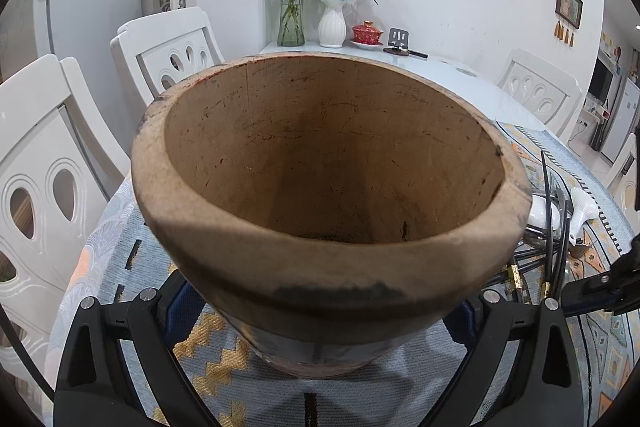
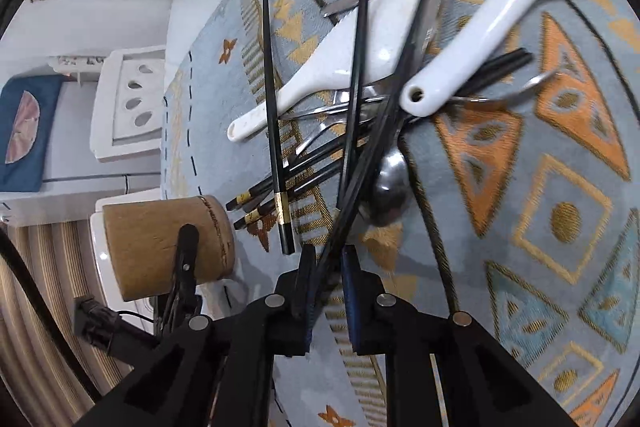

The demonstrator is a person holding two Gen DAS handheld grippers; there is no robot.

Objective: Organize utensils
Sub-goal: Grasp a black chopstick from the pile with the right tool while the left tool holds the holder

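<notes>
A pile of utensils lies on the patterned tablecloth [image 2: 520, 187]: black chopsticks [image 2: 276, 131], two white ceramic spoons [image 2: 480, 27] and a steel spoon [image 2: 388, 187]. The right gripper [image 2: 326, 259] pinches one black chopstick [image 2: 372, 147] at the pile's near edge. Beside the pile, the left gripper [image 1: 320, 311] clamps the empty wooden holder [image 1: 328, 195], its mouth facing the left wrist camera
</notes>
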